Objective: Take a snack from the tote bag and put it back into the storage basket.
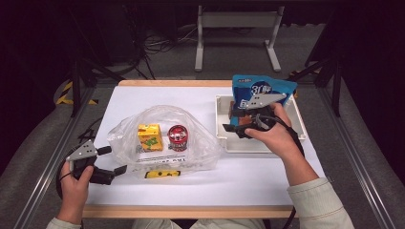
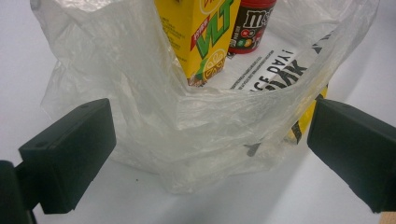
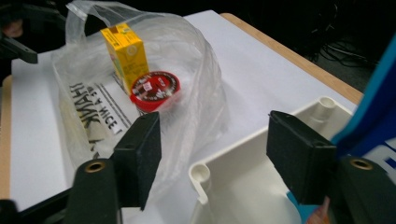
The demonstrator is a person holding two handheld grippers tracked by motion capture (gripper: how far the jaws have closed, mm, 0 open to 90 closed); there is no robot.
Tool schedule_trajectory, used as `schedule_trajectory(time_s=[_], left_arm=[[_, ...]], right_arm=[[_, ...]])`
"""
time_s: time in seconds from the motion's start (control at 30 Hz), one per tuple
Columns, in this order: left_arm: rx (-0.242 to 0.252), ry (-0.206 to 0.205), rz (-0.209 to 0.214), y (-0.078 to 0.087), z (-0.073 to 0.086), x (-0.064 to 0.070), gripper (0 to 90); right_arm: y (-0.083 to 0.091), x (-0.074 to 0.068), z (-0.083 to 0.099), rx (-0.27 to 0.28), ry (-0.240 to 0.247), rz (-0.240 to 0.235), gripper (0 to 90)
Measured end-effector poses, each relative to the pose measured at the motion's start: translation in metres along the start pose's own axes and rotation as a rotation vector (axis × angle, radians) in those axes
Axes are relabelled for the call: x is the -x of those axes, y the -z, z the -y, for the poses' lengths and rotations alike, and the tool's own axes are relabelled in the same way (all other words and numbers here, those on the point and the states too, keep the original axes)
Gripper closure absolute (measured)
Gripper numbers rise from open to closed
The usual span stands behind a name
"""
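A clear plastic bag (image 1: 191, 143) lies open in the middle of the white table (image 1: 258, 176). Inside it stand a yellow juice carton (image 1: 149, 137) and a red-lidded candy tub (image 1: 177, 137). My left gripper (image 1: 113, 161) is at the bag's front left edge, open. In the left gripper view the bag's rim (image 2: 196, 135) sits between the wide-apart jaws of the left gripper (image 2: 210, 154), with the carton (image 2: 205, 37) and tub (image 2: 250, 28) beyond. My right gripper (image 1: 230, 121) hovers open over the white tray (image 1: 223, 143). Beside it stands a blue snack bag (image 1: 260, 88).
In the right gripper view the tray's corner (image 3: 205, 179) lies below the open right gripper (image 3: 219, 158), the blue snack bag (image 3: 373, 102) is at the right, and the plastic bag (image 3: 196, 74) lies ahead. A brown item (image 1: 232, 110) sits in the tray. Dark floor and metal stands surround the table.
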State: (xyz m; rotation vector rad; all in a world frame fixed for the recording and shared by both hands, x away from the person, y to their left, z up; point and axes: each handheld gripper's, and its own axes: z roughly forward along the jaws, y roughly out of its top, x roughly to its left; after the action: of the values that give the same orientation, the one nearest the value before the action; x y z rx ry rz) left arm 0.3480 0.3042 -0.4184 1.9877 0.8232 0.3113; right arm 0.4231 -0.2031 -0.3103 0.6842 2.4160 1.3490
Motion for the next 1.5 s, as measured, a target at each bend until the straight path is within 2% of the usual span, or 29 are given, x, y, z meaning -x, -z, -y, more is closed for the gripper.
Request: schedule_trajectory(time_s=[0.07,0.27,0.77,0.8,1.03,1.3,1.5], left_arm=[[0.0,-0.007,-0.004,0.0,0.0,-0.001,1.9],[0.001,0.0,0.002,0.0,0.0,0.0,1.8],[0.003,-0.004,-0.014,0.007,0.004,0.001,1.8],[0.005,0.007,-0.014,0.007,0.004,0.002,1.8],[0.004,0.011,-0.022,0.011,0.007,0.003,1.8],[0.009,0.018,-0.024,0.012,0.008,0.003,1.8],[0.012,0.009,-0.02,0.012,0.008,0.002,1.8]], right_arm=[[-0.005,-0.004,-0.005,0.006,0.015,-0.007,29.7],[-0.016,-0.011,-0.016,0.005,0.032,-0.034,27.0],[-0.045,-0.027,-0.042,-0.012,0.082,-0.1,26.5],[-0.048,-0.027,-0.043,-0.016,0.086,-0.105,26.4],[-0.066,-0.032,-0.052,-0.022,0.107,-0.131,26.4],[-0.088,-0.04,-0.06,-0.025,0.125,-0.156,25.1],[-0.107,-0.044,-0.064,-0.051,0.112,-0.178,24.3]])
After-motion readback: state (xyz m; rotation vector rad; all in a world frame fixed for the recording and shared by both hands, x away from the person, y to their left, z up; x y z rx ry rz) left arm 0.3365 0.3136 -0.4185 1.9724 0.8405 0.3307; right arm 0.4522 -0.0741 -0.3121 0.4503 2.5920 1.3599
